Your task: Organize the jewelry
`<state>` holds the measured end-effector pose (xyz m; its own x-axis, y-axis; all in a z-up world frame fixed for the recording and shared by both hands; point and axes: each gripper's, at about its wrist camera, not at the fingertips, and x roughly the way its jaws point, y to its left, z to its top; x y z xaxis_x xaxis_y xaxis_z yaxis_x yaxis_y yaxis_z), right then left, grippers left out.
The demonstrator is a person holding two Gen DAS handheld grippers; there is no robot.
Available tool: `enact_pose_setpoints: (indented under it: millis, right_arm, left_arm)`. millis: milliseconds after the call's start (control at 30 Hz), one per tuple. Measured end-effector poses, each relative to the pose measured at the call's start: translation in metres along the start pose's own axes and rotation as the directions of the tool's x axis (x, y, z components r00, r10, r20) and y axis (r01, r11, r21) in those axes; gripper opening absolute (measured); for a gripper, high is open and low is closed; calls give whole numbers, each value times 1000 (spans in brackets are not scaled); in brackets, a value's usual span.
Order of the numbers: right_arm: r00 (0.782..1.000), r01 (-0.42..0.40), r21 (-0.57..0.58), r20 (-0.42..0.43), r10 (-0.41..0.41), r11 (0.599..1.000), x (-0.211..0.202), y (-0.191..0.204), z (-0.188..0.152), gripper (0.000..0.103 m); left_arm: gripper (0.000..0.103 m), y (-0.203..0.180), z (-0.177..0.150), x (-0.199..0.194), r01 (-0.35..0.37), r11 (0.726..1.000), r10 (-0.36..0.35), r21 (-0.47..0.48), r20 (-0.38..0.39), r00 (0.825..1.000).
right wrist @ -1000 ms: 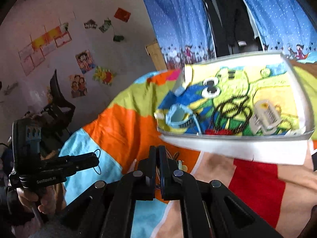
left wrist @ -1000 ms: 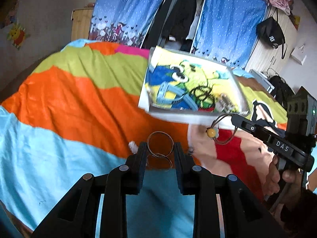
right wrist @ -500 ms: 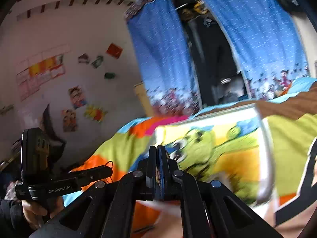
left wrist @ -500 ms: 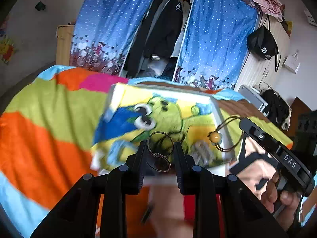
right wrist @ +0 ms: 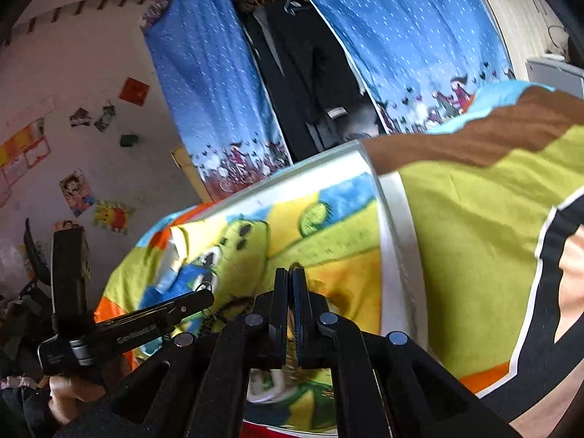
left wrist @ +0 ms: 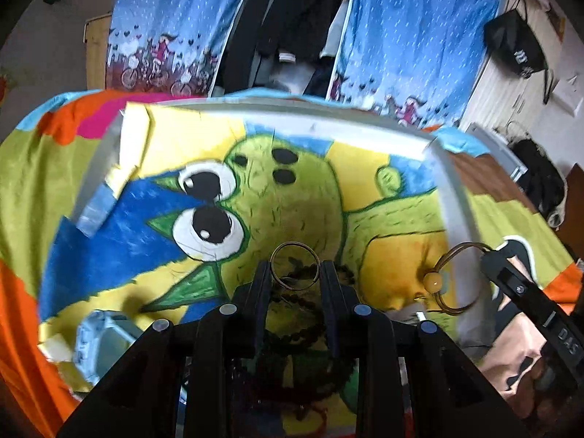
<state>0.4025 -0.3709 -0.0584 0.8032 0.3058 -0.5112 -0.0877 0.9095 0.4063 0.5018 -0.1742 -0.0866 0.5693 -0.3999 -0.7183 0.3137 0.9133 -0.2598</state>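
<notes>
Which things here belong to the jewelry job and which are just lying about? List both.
Job: wire ring in the left gripper; beaded bangle in the right gripper; painted tray; dark bead bracelet.
Lying about: striped blanket; blue curtains; black bag.

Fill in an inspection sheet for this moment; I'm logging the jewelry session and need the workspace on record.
Surface: colourful bedspread under a white-rimmed tray with a cartoon lining.
Job's things: wire ring; beaded wire bangle; dark bead bracelet in tray.
Clutter: pale blue item in tray, blurred.
Grippers: left gripper jaws shut on wire ring; right gripper jaws shut on the bangle.
Cables: nothing seen.
Surroundings: blue curtains, hanging clothes, wall posters.
</notes>
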Motion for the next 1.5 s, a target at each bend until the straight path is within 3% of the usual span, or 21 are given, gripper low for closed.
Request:
enact_pose_setpoints:
  millis: [333, 400, 467, 533, 667, 767, 867, 1133, 1233, 1500]
  right_arm:
    - [990, 118, -18, -72, -119, 993, 12, -13, -9, 5]
    - [989, 132, -24, -71, -133, 991, 10, -13, -7, 7]
    - [988, 138, -39, -63, -140, 990, 7, -10, -6, 20]
    - [988, 143, -53, -43, -145, 988, 0, -6, -4, 40]
    - [990, 143, -78, 2, -143, 987, -17, 3, 1, 42]
    - [989, 142, -100, 58, -137, 985, -39, 15, 4, 60]
    - [986, 142, -130, 110, -128, 981, -60, 30, 8, 68]
    - [965, 112, -188, 253, -62, 976, -134, 78, 6, 98]
    - [957, 98, -216, 287, -33, 971, -158, 95, 0, 103]
    - [926, 101, -289, 377, 16, 952, -223, 140, -29, 103]
  left_arm:
    - [24, 7, -3, 13, -48, 998, 47, -42, -32, 998]
    - [36, 6, -3, 6, -65, 997, 63, -49, -32, 997]
    - [60, 6, -2, -5, -77, 994, 76, -79, -14, 997]
    - [64, 9, -2, -21, -66, 991, 68, -113, 15, 998]
    - [68, 6, 1, -54, -74, 990, 81, -122, 56, 995]
    - [81, -2, 0, -87, -98, 990, 108, -97, 106, 988]
    - [97, -13, -5, -125, -112, 990, 127, -83, 195, 973]
    - [101, -41, -24, -222, -131, 991, 134, -34, 353, 926]
    - [101, -47, -36, -255, -134, 991, 129, -17, 395, 910]
    - [101, -43, -74, -329, -156, 987, 151, -28, 454, 878]
